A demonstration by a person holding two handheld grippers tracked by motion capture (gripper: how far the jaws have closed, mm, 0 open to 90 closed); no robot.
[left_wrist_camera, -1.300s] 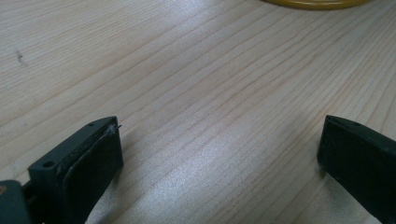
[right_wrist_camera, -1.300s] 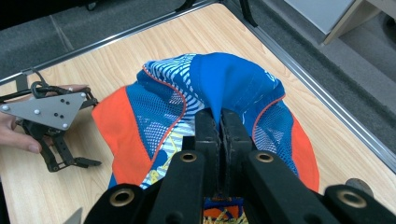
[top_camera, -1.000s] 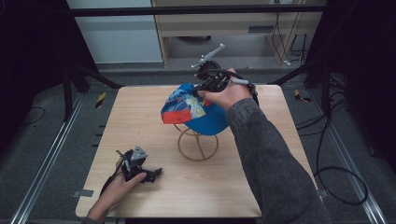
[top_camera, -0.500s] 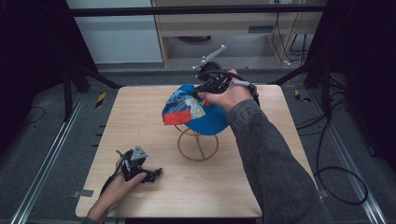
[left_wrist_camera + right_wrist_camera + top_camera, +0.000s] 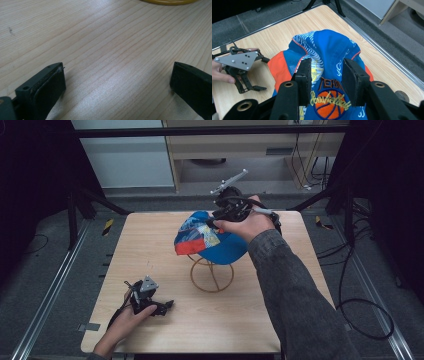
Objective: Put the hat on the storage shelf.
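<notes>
1. Forearm and hand (image 5: 121, 326) enter at lower left of the high view, holding the left tool (image 5: 150, 301) low on the wooden counter (image 5: 150, 250) near its front left corner. Grey three-cornered plate sits on top of it.
2. Left gripper view: both black jaws stand wide apart at the lower corners of the frame, bare wood grain between them, nothing held. Curved yellow edge of the wire stand (image 5: 167, 2) shows at the top of the frame.
3. Centre of the high view: wire stand (image 5: 212, 276), a ring base lying on the counter with a looped upright, just below and under the cap.
4. Cap (image 5: 212, 238) sits above the stand, mid-frame: blue crown, orange brim pointing toward frame left, patterned white and blue panel. Whether it rests fully on the stand or is carried by the tool, cannot tell.
5. Right arm in a grey sleeve (image 5: 295, 295) runs from lower right up to centre top; right hand (image 5: 247, 224) holds the right tool (image 5: 225, 215) at the far edge of the cap.
6. Right gripper view: jaws partly apart over the cap (image 5: 332, 75), one each side of the crown above an embroidered basketball emblem; contact with the fabric cannot be told. Left tool (image 5: 243, 72) shows at frame left, on the counter.
</notes>
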